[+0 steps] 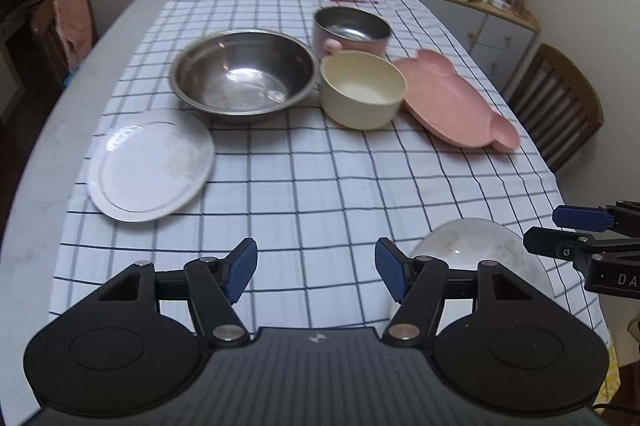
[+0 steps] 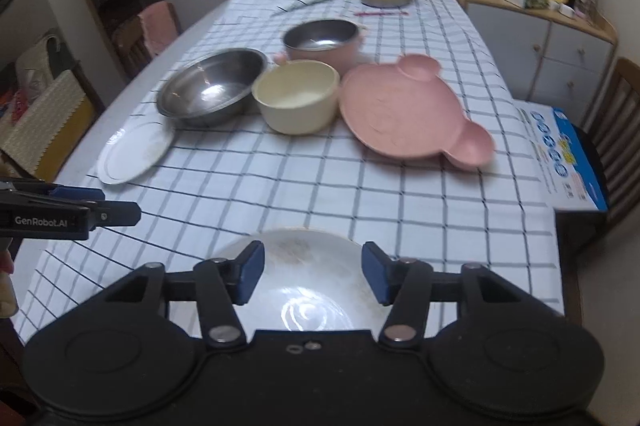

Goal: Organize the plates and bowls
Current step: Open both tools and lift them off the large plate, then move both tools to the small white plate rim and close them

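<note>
Both your claws hang empty with jaws apart: the left claw [image 1: 316,272] over bare checked cloth, the right claw [image 2: 313,272] above the white plate [image 2: 304,266] at the near counter [image 1: 36,145] edge. That plate sits close to the drop; a careless nudge could slide it off. The steel bowl [image 1: 244,75], cream bowl [image 1: 362,87] and pink bear plate [image 1: 452,97] crowd together, so reaching between them risks knocking one.
</note>
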Action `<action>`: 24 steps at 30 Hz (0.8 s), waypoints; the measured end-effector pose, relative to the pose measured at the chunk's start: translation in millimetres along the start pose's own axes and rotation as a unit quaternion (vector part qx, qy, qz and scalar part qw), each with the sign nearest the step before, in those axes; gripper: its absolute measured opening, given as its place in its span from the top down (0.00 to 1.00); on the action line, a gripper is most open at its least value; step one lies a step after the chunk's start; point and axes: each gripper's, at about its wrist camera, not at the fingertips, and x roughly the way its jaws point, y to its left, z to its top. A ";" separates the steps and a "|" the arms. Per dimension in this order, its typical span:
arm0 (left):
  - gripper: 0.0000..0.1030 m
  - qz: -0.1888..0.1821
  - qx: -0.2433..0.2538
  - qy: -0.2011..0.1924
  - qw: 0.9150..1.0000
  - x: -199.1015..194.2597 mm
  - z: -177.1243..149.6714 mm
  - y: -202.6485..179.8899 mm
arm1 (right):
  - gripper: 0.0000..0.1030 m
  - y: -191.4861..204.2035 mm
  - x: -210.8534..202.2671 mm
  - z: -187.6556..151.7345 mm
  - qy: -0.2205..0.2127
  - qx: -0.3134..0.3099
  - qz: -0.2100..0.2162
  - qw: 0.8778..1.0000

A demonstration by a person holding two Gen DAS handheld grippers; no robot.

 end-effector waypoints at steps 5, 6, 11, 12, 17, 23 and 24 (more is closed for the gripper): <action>0.37 0.027 -0.014 -0.032 0.999 -18.2 1.4 16.9 | 0.29 25.2 3.2 16.3 -0.014 -0.032 0.043 0.998; 0.37 0.032 -0.017 -0.037 0.999 -21.1 1.5 21.5 | 0.26 30.6 4.4 19.0 -0.018 -0.037 0.048 0.998; 0.31 0.047 -0.027 -0.058 0.997 -31.2 1.9 45.4 | 0.16 56.9 12.6 30.5 -0.026 -0.048 0.063 0.997; 0.29 0.048 -0.028 -0.062 0.997 -32.3 2.1 50.4 | 0.14 62.2 14.3 32.1 -0.028 -0.050 0.067 0.996; 0.26 0.058 -0.024 -0.073 0.995 -35.5 6.7 75.5 | 0.02 90.0 21.8 40.4 -0.044 -0.056 0.074 0.995; 0.26 0.058 -0.014 -0.085 0.995 -34.6 16.2 114.2 | 0.01 121.3 37.0 52.7 -0.055 -0.042 0.062 0.996; 0.26 0.057 -0.011 -0.087 0.994 -34.5 17.5 120.9 | 0.01 126.1 41.0 54.4 -0.054 -0.039 0.059 0.996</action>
